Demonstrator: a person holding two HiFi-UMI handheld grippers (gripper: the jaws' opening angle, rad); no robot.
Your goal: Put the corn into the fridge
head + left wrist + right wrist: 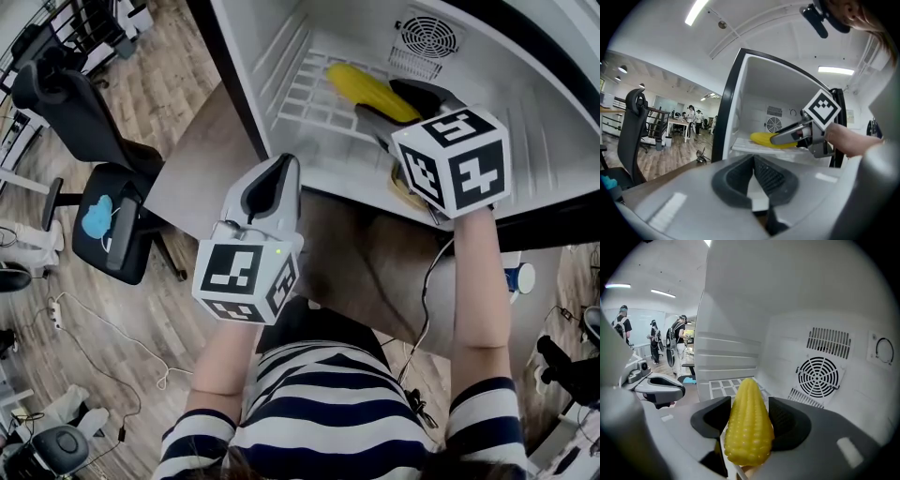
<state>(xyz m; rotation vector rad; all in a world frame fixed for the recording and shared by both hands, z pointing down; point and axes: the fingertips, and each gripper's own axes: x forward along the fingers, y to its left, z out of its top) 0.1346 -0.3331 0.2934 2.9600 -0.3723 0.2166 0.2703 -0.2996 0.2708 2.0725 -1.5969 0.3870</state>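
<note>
A yellow corn cob (368,89) hangs just over the white wire shelf (305,94) inside the open fridge (281,37). My right gripper (392,106) is shut on it, reaching in from the front. In the right gripper view the corn (747,427) fills the gap between the two dark pads (787,420), tip pointing at the back wall. My left gripper (271,184) is shut on nothing and stays outside the fridge, by its lower left edge. From the left gripper (753,182) view, the corn (761,138) and the right gripper (790,135) show inside the fridge.
A round fan grille (428,37) sits in the fridge's back wall (862,394). The fridge stands on a brown table (202,159). A black office chair (103,211) and floor cables (112,333) lie to the left. People (691,119) stand far off.
</note>
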